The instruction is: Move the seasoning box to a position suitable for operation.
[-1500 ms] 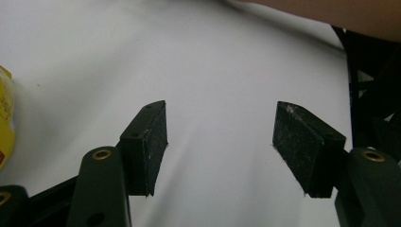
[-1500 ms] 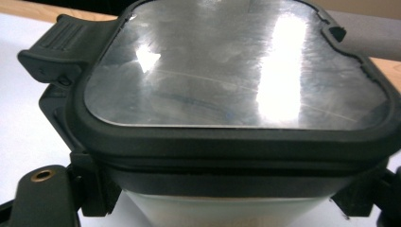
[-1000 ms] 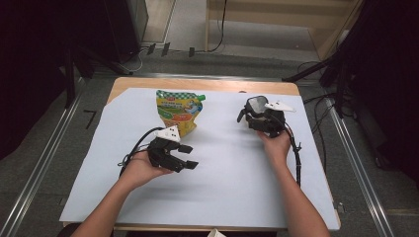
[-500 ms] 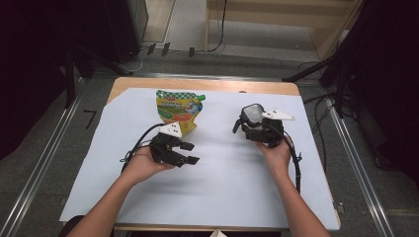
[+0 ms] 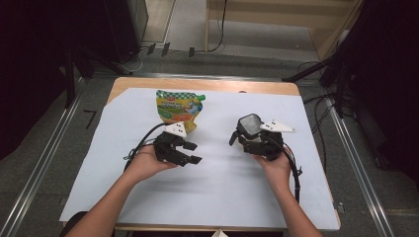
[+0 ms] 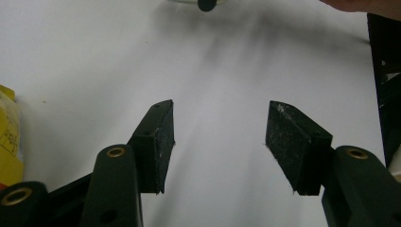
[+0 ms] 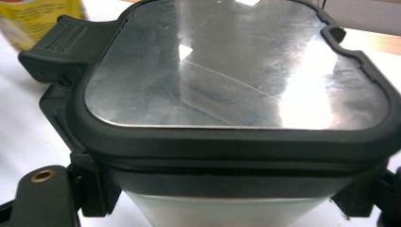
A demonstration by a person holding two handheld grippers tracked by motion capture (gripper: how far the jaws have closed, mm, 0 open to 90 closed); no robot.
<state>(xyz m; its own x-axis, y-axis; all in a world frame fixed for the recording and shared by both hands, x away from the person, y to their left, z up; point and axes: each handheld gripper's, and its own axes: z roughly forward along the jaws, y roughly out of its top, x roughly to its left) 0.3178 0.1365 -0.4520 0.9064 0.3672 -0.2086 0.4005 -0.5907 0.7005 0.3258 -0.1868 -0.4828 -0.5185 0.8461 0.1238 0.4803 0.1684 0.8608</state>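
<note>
Held thing: a lidded container (image 5: pixel 249 127) with a black-rimmed clear lid and metal-looking body, right of centre in the high view, carried clear of the sheet, close in front of the right gripper's camera.
Right gripper (image 5: pixel 253 140): closed on the container; in the right gripper view its black jaws clamp the body from both sides just under the lid rim (image 7: pixel 236 146), which probably keeps the lid level and the latch tab (image 7: pixel 61 45) free at the upper left of that frame.
Left gripper (image 5: pixel 190 153): just left of centre in the high view, jaws apart with nothing between them; they have just been closing a little. In the left gripper view the two pads (image 6: pixel 158 142) hang over bare paper, pointed toward the other hand, likely waiting to help with the lid.
Pouch (image 5: pixel 179 109): a yellow spouted refill pouch with a green cap lies flat at the upper middle of the high view, just beyond the left gripper; set aside and within reach, it looks like the stuff meant for the container.
Surface: a white paper sheet (image 5: pixel 222 197) covers the wooden table (image 5: pixel 207 85), probably so things stand out.
Writing: the pouch has a green checked band, a red logo patch and a picture panel; the lettering is too small to read. No label on the container.
</note>
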